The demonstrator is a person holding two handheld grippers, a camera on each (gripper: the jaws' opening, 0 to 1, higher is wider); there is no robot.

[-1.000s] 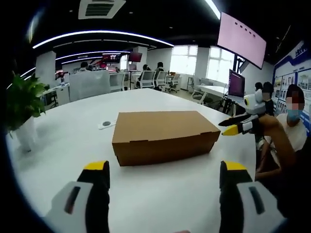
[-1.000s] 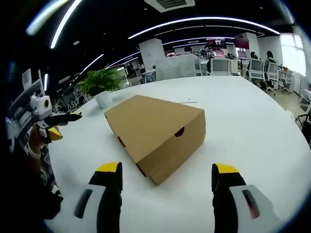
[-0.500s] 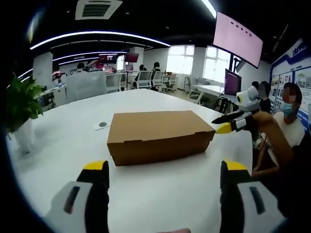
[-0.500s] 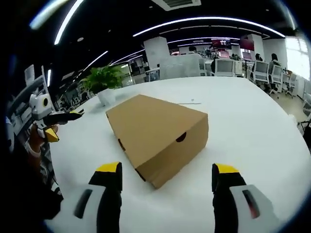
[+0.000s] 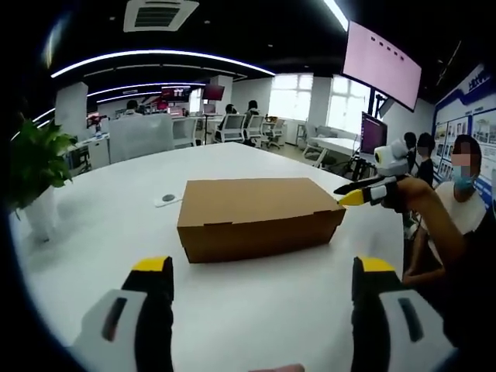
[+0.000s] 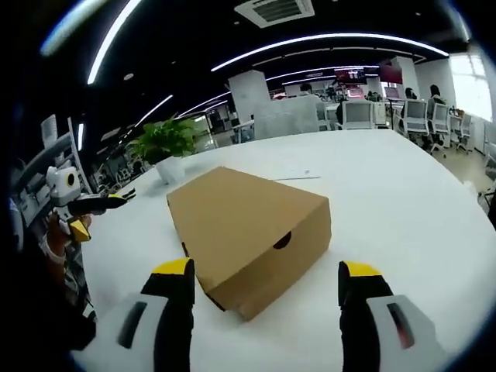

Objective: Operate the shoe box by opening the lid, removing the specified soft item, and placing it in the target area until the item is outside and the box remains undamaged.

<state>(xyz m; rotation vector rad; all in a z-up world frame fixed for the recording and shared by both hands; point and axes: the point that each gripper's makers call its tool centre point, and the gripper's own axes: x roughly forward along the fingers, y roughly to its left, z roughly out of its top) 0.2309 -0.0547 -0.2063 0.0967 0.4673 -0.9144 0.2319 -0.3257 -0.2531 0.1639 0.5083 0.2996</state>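
A closed brown cardboard shoe box (image 5: 260, 217) lies on the white table (image 5: 116, 225), lid down. In the left gripper view my left gripper (image 5: 263, 271) is open, its yellow-tipped jaws short of the box's near long side. The right gripper (image 5: 358, 194) enters from the right, just off the box's right end. In the right gripper view my right gripper (image 6: 265, 275) stands open before the box (image 6: 244, 229), facing its short end with a small round hole. The left gripper (image 6: 97, 209) is at the left edge, held in a hand.
A potted green plant (image 5: 35, 170) stands at the table's left edge, also the plant (image 6: 164, 143). A small white card with a dark disc (image 5: 168, 199) lies behind the box. A seated person (image 5: 465, 201) is at the right. Office desks and chairs fill the background.
The right gripper has risen a little and drawn closer to the box's right end. Both cameras shifted slightly. The box has not moved and stays closed.
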